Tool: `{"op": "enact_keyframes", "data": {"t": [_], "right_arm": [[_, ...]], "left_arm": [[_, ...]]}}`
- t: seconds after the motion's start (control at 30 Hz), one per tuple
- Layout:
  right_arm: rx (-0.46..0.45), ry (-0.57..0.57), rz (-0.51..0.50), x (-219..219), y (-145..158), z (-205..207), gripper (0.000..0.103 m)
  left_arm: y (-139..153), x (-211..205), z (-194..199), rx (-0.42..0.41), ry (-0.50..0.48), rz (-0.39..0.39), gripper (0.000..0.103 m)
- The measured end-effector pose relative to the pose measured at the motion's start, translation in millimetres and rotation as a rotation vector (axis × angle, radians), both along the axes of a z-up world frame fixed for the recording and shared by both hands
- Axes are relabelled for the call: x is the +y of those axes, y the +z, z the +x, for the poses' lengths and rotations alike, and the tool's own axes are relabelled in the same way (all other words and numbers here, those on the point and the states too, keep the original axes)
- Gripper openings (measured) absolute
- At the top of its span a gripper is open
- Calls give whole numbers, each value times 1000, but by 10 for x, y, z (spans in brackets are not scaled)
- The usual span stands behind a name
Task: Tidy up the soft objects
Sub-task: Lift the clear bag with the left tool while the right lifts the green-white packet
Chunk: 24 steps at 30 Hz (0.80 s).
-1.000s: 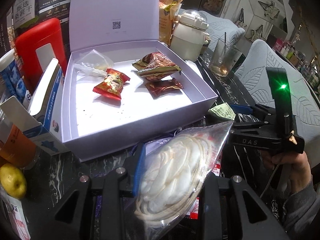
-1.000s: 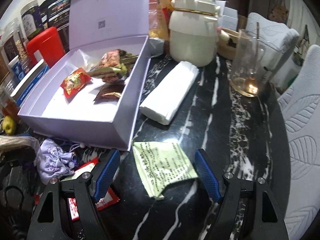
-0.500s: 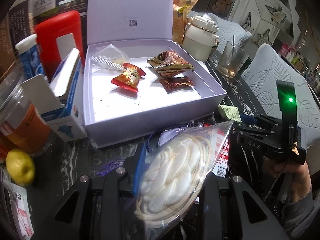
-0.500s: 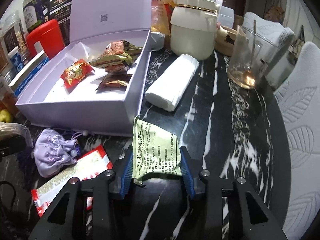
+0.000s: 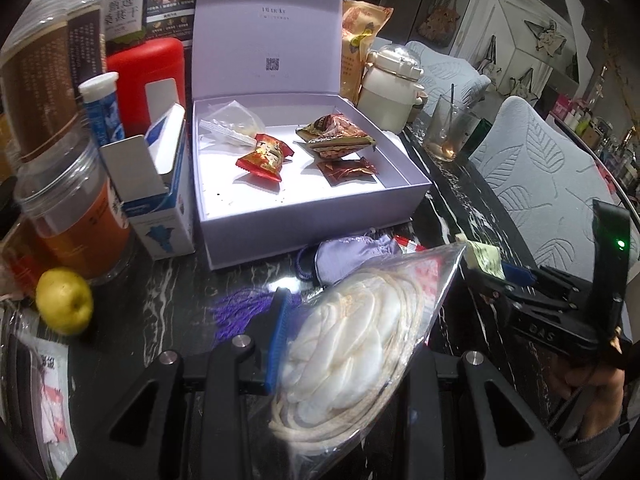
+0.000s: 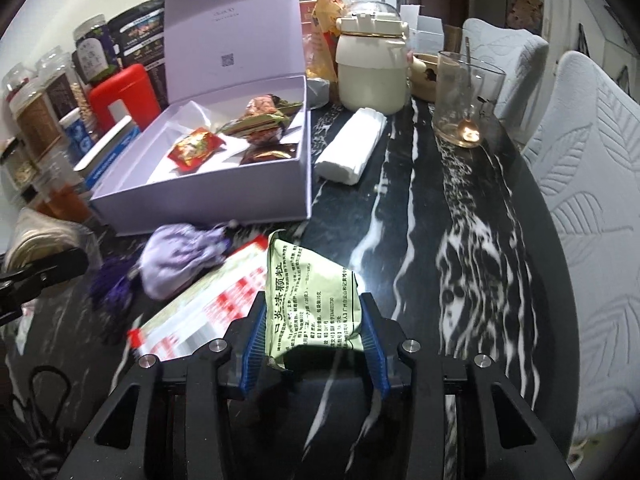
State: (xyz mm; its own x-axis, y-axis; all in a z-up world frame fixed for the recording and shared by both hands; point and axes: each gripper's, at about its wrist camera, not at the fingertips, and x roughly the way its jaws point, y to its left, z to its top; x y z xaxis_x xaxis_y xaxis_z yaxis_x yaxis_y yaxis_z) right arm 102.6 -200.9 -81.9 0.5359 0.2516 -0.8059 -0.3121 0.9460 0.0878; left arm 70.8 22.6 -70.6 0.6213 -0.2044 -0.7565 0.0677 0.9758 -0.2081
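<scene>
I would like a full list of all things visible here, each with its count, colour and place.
gift box: 1, lilac, open, table middle
snack packets: several, red and brown, inside box
clear bag: 1, box back corner
pouch: 1, lilac, before box
red-white packet: 1, beside pouch
tissue pack: 1, white, right of box
kettle: 1, cream, behind tissues
glass: 1, clear, right
red canister: 1, left of box
yellow fruit: 1, left edge
green sachet: 1, in right claw
clear bag of white pieces: 1, in left claw

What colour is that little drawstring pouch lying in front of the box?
Pale lilac pouch, with a darker purple tassel; clearest in the right wrist view.
</scene>
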Motion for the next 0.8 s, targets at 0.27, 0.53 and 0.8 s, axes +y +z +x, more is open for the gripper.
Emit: {"op": "enact_keyframes", "data": {"t": [0.27,0.53,0.8], "right_arm": [[-22,11,54,69,199,-475,43],[-61,46,95,230,431,-923,43],[-100,99,126,424,605,-1242,43]], "left_arm": [[63,35,-263,-28,5,-1,31],[200,110,-538,-79,4,-6,31],[362,186,-793,-131,2,-9,31]]}}
